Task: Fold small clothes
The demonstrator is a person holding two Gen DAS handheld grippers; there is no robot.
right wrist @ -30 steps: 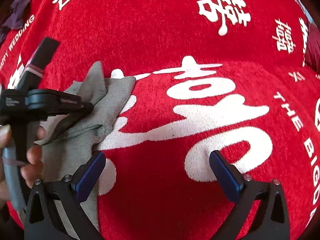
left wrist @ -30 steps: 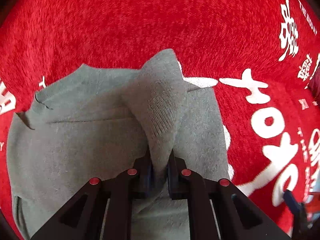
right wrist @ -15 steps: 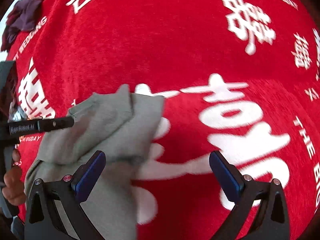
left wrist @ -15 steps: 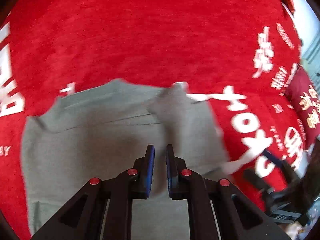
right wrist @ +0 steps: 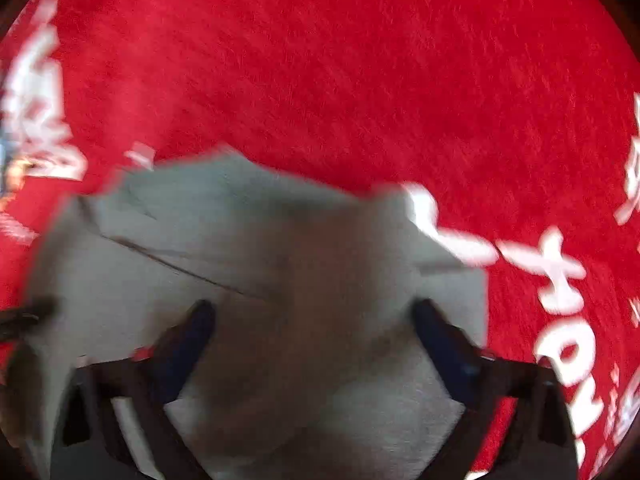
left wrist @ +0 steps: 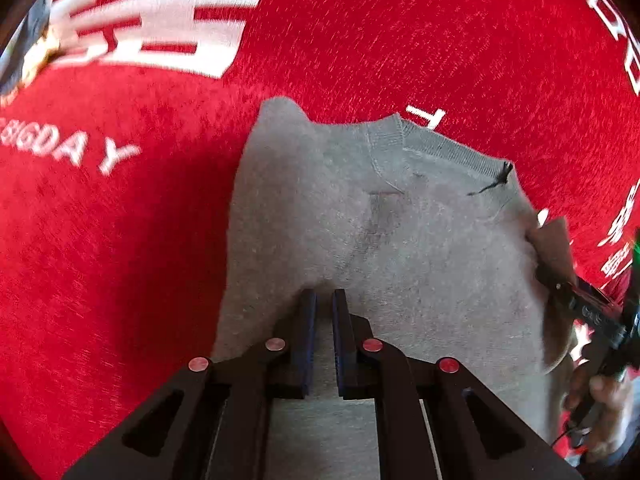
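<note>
Two grippers are seen over one grey garment (left wrist: 400,248), which is spread on a red cloth (left wrist: 400,40) printed with white lettering. The left gripper (left wrist: 324,300) is held with its jaws nearly together — only a thin slit is left, and no fabric is caught in it; the garment lies just ahead of and beneath its tips, its ribbed neckline (left wrist: 440,148) further ahead. The right gripper (right wrist: 312,316) is blurred, its jaws standing well apart and having just been closing; grey fabric is seen between and below them, but a grip cannot be told. A hand (left wrist: 600,400) is visible to the far right of the left gripper.
</note>
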